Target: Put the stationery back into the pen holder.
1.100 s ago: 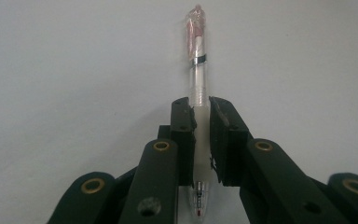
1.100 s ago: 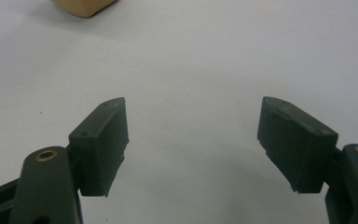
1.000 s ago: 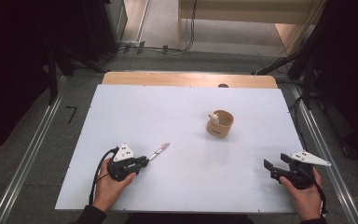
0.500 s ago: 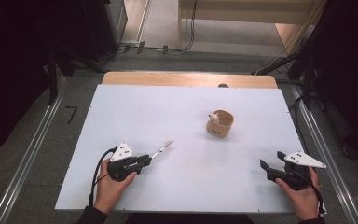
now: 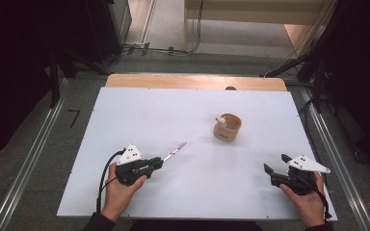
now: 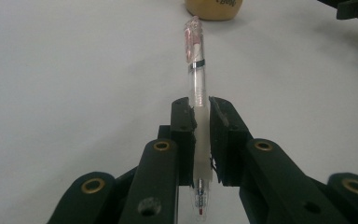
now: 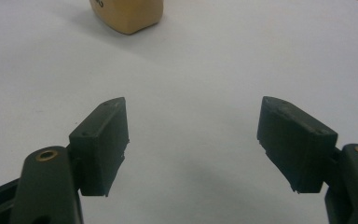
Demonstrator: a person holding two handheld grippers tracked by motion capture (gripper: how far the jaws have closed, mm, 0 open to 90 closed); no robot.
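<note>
My left gripper (image 5: 159, 162) (image 6: 203, 126) is shut on a clear pen (image 5: 175, 151) (image 6: 196, 84) with red trim, gripping it near its writing end. The pen's capped end points away toward a tan cup (image 5: 228, 127) (image 6: 213, 8) on the white table (image 5: 125, 115). The cup has a small pale figure on its rim. My right gripper (image 5: 275, 164) (image 7: 193, 140) rests low at the front right, open wide, with nothing between its jaws. The tan cup (image 7: 127, 14) stands ahead and to the left of it.
A wooden strip (image 5: 192, 82) runs along the table's far edge. Metal rails (image 5: 33, 154) flank the table on both sides. Cables (image 5: 164, 49) lie on the floor beyond. Dark equipment stands at the back left and right.
My right gripper has shifted a little to the left along the table's front. The left gripper and pen have stayed about where they were.
</note>
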